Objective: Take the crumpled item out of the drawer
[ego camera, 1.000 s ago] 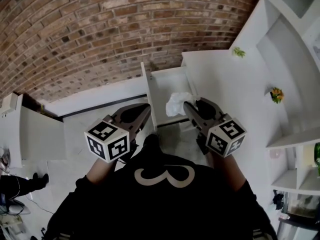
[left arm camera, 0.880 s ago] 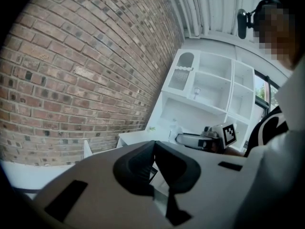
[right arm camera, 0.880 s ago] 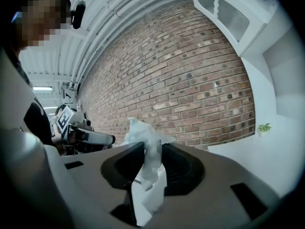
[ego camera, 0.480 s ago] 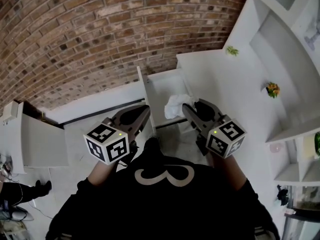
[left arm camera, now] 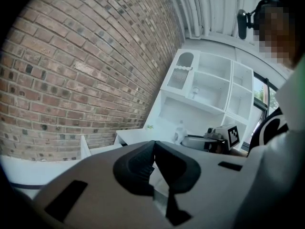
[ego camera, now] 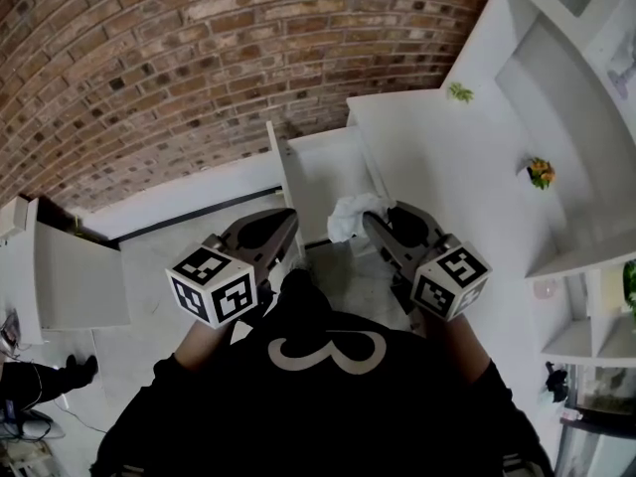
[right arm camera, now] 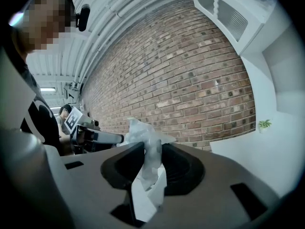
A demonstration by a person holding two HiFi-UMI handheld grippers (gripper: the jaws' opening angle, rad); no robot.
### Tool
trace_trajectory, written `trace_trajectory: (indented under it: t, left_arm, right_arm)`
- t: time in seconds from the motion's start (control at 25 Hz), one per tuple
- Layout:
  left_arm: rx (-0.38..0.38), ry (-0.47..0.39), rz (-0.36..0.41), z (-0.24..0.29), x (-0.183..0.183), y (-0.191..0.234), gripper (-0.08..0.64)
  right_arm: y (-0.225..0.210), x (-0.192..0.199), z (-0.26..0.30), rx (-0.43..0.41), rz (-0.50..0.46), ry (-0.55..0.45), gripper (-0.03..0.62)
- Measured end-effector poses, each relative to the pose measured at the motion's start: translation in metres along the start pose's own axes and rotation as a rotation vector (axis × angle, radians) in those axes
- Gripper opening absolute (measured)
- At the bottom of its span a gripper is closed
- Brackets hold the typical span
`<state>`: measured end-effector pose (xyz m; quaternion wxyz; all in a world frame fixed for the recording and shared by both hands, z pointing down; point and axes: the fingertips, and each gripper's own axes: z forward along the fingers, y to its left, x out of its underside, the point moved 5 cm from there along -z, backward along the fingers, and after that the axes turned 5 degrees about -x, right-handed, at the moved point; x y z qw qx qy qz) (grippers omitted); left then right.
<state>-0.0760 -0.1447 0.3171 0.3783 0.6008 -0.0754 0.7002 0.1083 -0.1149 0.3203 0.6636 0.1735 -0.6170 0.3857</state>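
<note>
A brick wall (ego camera: 199, 68) fills the far side of the head view, and to its right stands a white shelf unit (ego camera: 566, 87) behind a white tabletop (ego camera: 447, 187). The person's black shirt (ego camera: 318, 396) takes up the lower part of that view. An open white drawer (ego camera: 318, 172) juts from the tabletop's left edge towards the person. The left hand-held gripper (left arm camera: 153, 149) is held just left of the drawer's near end, its jaws closed together with nothing between them. The right hand-held gripper (right arm camera: 151, 151) points at the drawer's near right corner and is clamped on the crumpled white item (right arm camera: 143, 132), which sticks up past the pads. In the head view that item (ego camera: 350, 214) lies over the drawer's near right corner, beside the tabletop's edge. A small green sprig (ego camera: 459, 92) and a small orange flower (ego camera: 541, 172) sit well apart further along the tabletop.
</note>
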Motion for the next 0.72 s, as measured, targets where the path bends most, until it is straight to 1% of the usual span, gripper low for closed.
trace_trajectory:
  t: [0.28,0.72]
  left_arm:
    - [0.014,0.002,0.000,0.0052,0.0017,-0.0017,0.003]
    - [0.005,0.009,-0.001,0.0044,0.0048,0.0057,0.003]
  right_arm:
    - [0.0018,0.0017,-0.0002,0.005,-0.018,0.011,0.124]
    - [0.0038,0.0038,0.0092,-0.002,-0.020,0.019,0.124]
